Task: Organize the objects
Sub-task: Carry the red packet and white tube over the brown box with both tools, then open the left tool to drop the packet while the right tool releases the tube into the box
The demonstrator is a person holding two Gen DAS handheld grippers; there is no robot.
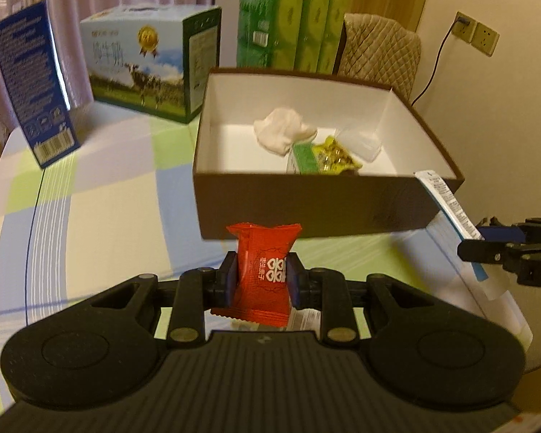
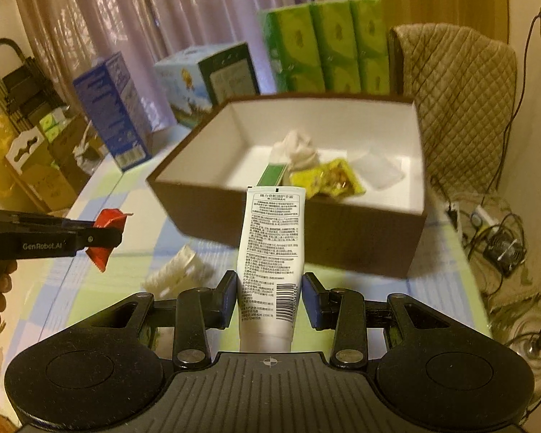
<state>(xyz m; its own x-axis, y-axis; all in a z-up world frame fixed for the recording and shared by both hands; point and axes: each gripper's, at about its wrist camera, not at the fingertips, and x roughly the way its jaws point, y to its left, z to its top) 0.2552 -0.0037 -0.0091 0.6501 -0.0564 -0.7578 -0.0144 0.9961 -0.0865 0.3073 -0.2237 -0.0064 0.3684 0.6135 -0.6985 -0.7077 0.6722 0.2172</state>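
Red foil showed nearest: the left gripper (image 1: 259, 278) had its fingers clamped on a candy packet (image 1: 262, 273), the right gripper (image 2: 269, 299) pinched a white tube (image 2: 269, 252), both short of the brown box (image 1: 306, 204). A tissue (image 1: 283, 133) and yellow packet (image 1: 337, 157) already lay inside; a white clip (image 2: 178, 270) remained on the tabletop (image 1: 101, 198).

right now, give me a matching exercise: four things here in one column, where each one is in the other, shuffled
Things:
1. red snack packet
2. white tube
3. yellow packet
4. white hair claw clip

Places:
a. lying on the checked tablecloth, in front of the brown box
b. clamped in the left gripper
c. inside the brown box
d. clamped in the right gripper

Pairs: 1-b, 2-d, 3-c, 4-a
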